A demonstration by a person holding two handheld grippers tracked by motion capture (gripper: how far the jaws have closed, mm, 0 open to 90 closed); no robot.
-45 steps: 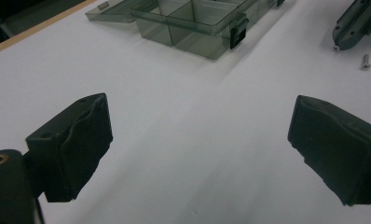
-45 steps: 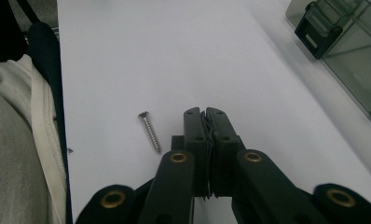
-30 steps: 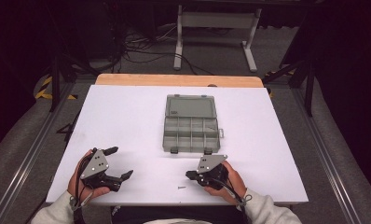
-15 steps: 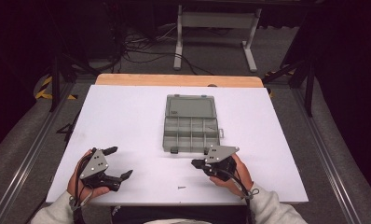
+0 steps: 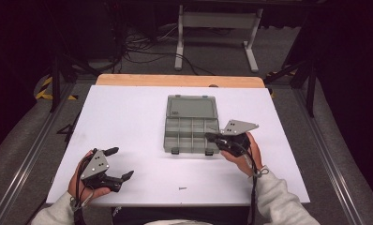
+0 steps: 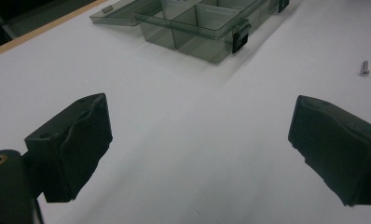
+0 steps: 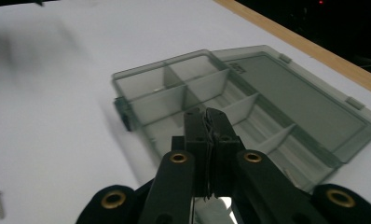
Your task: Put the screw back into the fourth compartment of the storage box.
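The compartment box (image 5: 192, 124) lies open at frame centre: thin, rigid plastic, probably light and prone to sliding; grip a wall or latch. Right gripper (image 5: 212, 137), jaws pressed together, hovers over its right edge. Left gripper (image 5: 120, 162) is spread wide, lower left. A screw (image 5: 182, 188) lies near the bottom edge.

Lighting's pretty lopsided from up high: my white table (image 5: 128, 122) is lit bright and even from above while everything around it drops off into near black, and the whole shot is soft and a bit grainy. Looking along my left gripper (image 6: 200, 149), the pads are dark and slightly fuzzy up close, with a faint greyish shadow on the white between them. Along my right gripper (image 7: 206, 122) the far left of the table smears into blur, and the clear box (image 7: 249, 102) catches a dull sheen.
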